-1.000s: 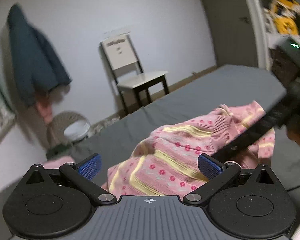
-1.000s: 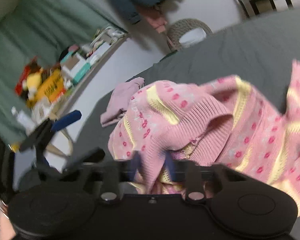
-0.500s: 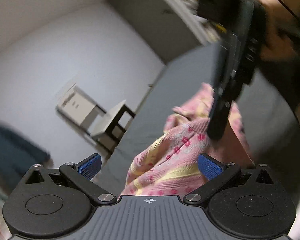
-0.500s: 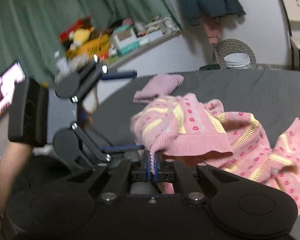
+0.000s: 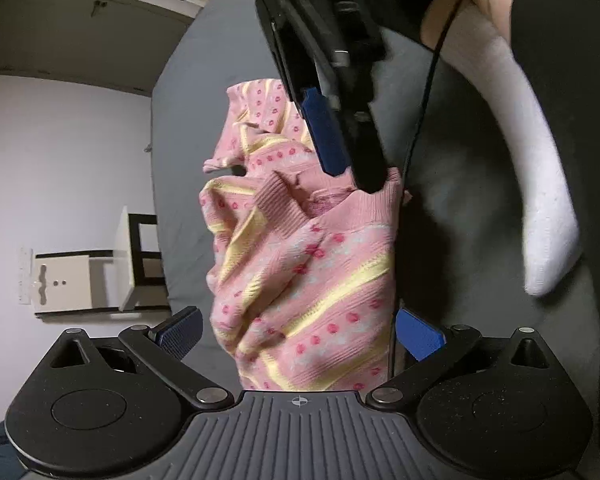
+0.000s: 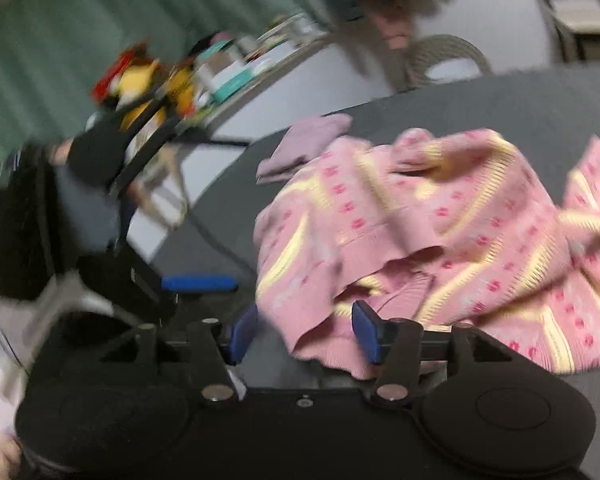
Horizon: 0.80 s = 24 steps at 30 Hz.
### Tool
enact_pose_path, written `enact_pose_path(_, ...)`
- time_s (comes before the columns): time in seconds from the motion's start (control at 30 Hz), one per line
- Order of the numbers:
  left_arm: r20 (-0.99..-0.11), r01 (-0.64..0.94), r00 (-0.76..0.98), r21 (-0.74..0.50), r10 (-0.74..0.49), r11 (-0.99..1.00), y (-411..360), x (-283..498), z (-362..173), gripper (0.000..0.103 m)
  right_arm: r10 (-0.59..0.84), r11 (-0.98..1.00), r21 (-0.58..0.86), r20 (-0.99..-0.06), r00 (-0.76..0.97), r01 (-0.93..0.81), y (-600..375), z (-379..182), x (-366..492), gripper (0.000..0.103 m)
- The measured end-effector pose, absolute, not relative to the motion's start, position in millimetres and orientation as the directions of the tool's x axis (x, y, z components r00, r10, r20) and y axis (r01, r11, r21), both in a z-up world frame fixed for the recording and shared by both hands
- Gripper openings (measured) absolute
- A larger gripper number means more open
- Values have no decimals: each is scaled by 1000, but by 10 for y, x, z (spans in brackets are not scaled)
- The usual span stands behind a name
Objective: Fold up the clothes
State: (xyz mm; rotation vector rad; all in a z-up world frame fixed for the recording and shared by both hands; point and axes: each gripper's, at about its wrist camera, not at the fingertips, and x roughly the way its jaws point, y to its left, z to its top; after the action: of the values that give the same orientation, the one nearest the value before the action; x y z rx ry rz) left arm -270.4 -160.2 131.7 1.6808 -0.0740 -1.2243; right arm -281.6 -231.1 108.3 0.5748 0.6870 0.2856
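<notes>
Nearest to me, my left gripper [image 5: 298,330] is spread wide, with the pink sweater [image 5: 304,264] hanging between its pads; I see no pad pressing the knit. My right gripper [image 6: 304,332] also stands parted, its pads apart on either side of the ribbed hem [image 6: 324,354], so nothing is pinched there that I can see. Beyond that, the sweater lies rumpled on the grey bed [image 6: 500,96], partly lifted, with a small mauve garment [image 6: 304,146] just past it.

My worry: with both grippers open, the raised hem may slump and bunch, and I would close on two layers or on nothing. The black cable [image 5: 424,92] running close by the cloth could snag.

The right wrist view is motion-blurred; the shelf clutter [image 6: 172,80] is unreadable. The sweater's sleeves and neckline I cannot sort out.
</notes>
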Motion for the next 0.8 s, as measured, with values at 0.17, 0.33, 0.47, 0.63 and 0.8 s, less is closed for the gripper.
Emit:
enact_pose_path(0.17, -664, 438, 505, 748, -552, -499, -1647, -2683, 1326, 103, 285, 771, 627, -499, 818, 114, -2693, 1132, -2795, 49)
enact_pose_path(0.33, -681, 416, 517, 729, -519, -543, -1682, -2638, 1345, 103, 212, 935, 353, -534, 818, -11, -2549, 1283, -2539, 46)
enact_pose_path(0.47, -698, 435, 492, 715, -521, -547, -1791, -2660, 1425, 103, 229, 970, 212, -609, 760, -122, -2415, 1256, -2353, 4)
enact_pose_path(0.63, -730, 443, 476, 680, -490, -584, -1941, -2687, 1473, 103, 147, 982, 185, -629, 763, -36, -2650, 1215, -2467, 4)
enact_pose_path(0.8, -774, 443, 435, 629, -461, -638, -2145, -2600, 1400, 103, 167, 963, 270, -631, 758, 13, -2798, 1084, -2485, 5)
